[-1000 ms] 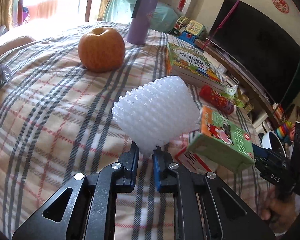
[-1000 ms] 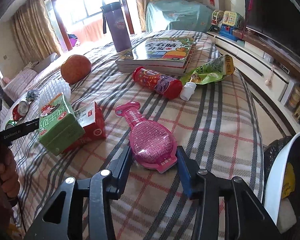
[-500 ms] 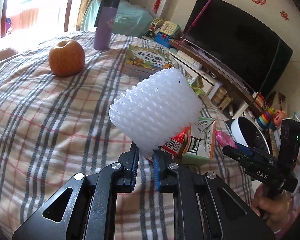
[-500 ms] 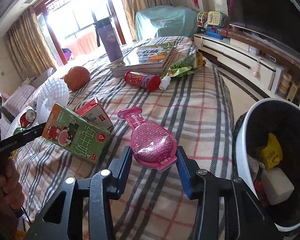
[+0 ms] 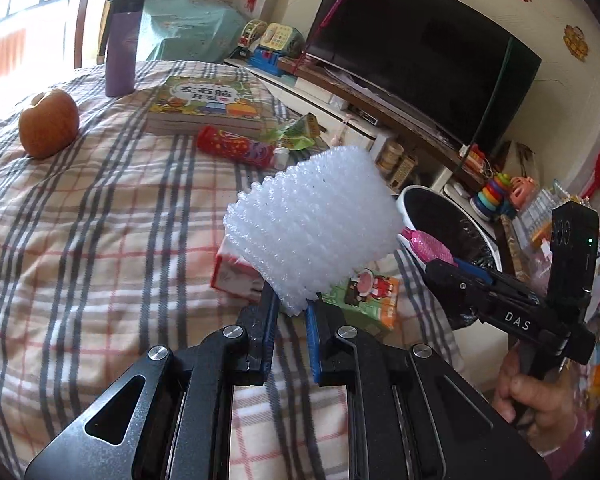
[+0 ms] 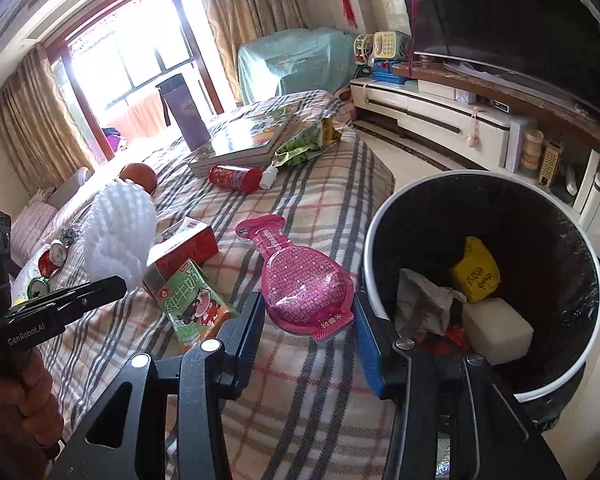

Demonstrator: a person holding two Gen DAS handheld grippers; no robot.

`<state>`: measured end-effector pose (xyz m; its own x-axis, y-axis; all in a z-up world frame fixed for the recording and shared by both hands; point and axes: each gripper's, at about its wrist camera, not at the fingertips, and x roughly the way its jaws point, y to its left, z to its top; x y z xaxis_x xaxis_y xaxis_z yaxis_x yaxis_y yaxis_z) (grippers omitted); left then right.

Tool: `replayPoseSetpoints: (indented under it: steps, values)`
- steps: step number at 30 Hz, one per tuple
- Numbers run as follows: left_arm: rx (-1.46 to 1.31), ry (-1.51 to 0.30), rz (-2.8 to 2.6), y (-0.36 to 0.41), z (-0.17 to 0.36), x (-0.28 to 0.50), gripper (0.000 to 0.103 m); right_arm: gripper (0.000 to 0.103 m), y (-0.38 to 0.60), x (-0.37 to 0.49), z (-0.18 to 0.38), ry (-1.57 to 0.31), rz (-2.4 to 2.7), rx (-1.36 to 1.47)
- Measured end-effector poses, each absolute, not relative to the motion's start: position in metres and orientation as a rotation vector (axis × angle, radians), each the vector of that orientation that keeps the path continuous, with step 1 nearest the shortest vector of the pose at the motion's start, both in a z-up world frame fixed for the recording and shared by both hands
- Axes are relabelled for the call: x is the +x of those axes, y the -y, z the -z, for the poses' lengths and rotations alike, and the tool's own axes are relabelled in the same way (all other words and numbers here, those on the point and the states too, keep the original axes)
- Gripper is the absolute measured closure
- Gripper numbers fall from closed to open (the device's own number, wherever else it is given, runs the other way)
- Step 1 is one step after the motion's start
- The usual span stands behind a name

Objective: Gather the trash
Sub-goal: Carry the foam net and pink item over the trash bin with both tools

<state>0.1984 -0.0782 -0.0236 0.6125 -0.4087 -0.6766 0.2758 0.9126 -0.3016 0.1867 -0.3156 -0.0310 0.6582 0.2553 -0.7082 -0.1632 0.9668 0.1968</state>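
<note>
My left gripper (image 5: 292, 310) is shut on a white foam fruit net (image 5: 312, 226) and holds it up over the bed. The net also shows in the right wrist view (image 6: 120, 228). My right gripper (image 6: 310, 330) is shut on a pink plastic blister pack (image 6: 300, 280), held beside the rim of the white trash bin (image 6: 380, 216). The bin (image 5: 410, 192) has a black liner and holds trash. The pink pack (image 5: 430, 246) shows at the bin's near rim in the left wrist view.
On the plaid bed lie a green milk carton (image 6: 192, 300), a red carton (image 6: 184, 242), a red tube (image 6: 236, 178), a green wrapper (image 6: 304, 142), books (image 6: 252, 136), an apple (image 5: 48, 122) and a purple bottle (image 5: 122, 62). Cans (image 6: 54, 256) lie at the left. A TV stand (image 6: 440, 114) runs along the right.
Both grippers have swung right toward the trash bin with their loads. The bin is now closer and larger in the right wrist view, and the pink pack has reached its rim.
</note>
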Motion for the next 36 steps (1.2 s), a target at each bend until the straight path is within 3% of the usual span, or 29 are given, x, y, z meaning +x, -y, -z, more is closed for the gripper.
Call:
replayPoseSetpoints:
  steps: [36]
  values:
    - [0.0, -0.873, 0.594, 0.212, 0.022, 0.206, 0.091, 0.058, 0.427, 0.149, 0.019, -0.765, -0.045, 0.228]
